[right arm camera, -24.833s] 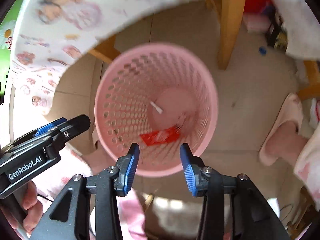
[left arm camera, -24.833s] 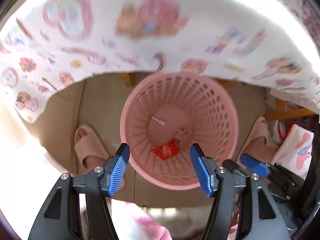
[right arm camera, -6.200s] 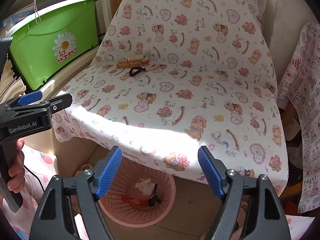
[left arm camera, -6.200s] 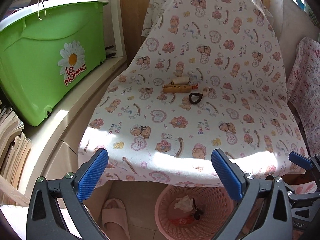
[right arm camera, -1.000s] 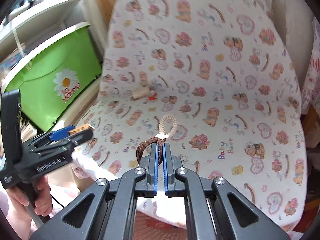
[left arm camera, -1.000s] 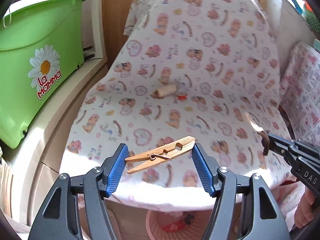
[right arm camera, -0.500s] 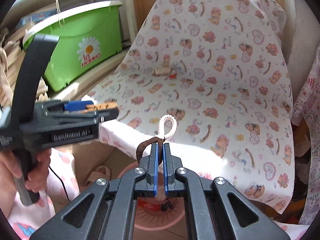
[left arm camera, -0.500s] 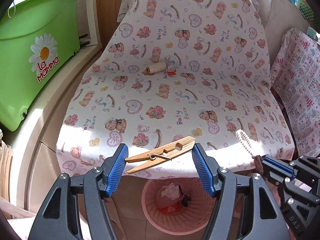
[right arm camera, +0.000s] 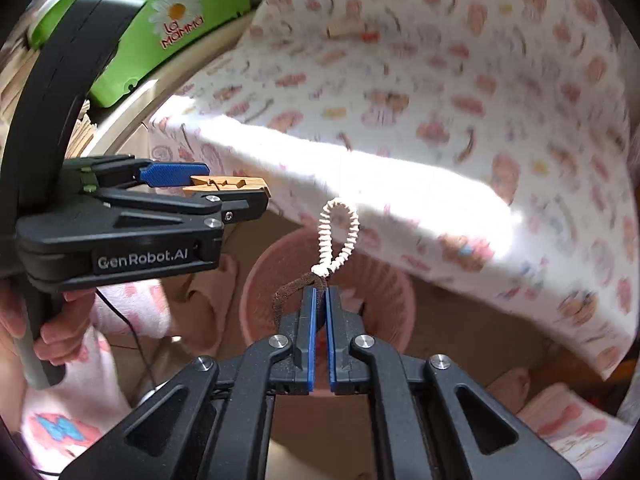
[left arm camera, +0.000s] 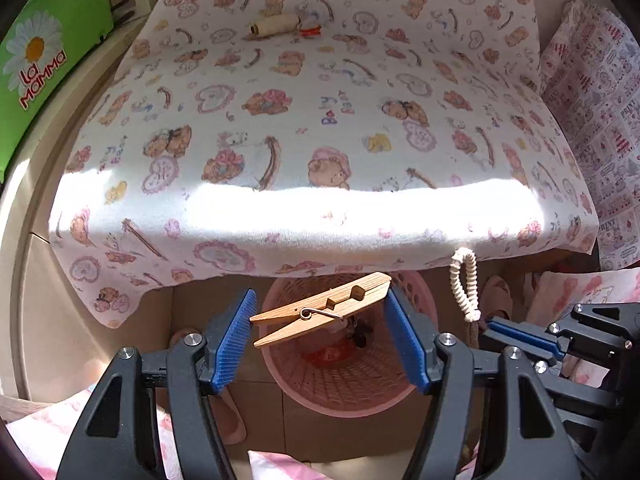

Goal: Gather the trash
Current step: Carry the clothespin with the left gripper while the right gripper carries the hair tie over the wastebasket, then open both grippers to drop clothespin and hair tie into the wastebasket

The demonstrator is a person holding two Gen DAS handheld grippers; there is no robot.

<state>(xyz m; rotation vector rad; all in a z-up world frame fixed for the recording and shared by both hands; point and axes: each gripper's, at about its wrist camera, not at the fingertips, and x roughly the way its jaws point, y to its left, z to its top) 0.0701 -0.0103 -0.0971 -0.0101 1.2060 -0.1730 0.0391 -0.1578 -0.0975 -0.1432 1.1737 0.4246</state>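
My left gripper (left arm camera: 318,322) is shut on a wooden clothespin (left arm camera: 324,310), held crosswise between the blue pads above the pink mesh bin (left arm camera: 352,392). That bin stands on the floor under the front edge of the bear-print cloth (left arm camera: 320,128) and holds some trash. My right gripper (right arm camera: 319,300) is shut on a brown and cream pair of hair ties (right arm camera: 338,236), over the same pink bin (right arm camera: 384,300). The left gripper (right arm camera: 236,196) with its clothespin (right arm camera: 224,184) shows in the right wrist view. The right gripper's tip (left arm camera: 500,326) and hair ties (left arm camera: 464,280) show in the left wrist view.
A thread spool (left arm camera: 274,26) and a small red piece (left arm camera: 310,32) lie far back on the cloth. A green "La Mamma" box (left arm camera: 36,60) stands at the left on a ledge. Pink slippers (left arm camera: 494,296) sit beside the bin. A person's hand (right arm camera: 52,328) grips the left handle.
Both grippers have come down and tilted toward the floor, off the cloth and over the pink bin, each still holding its item. The bin now fills more of both views.
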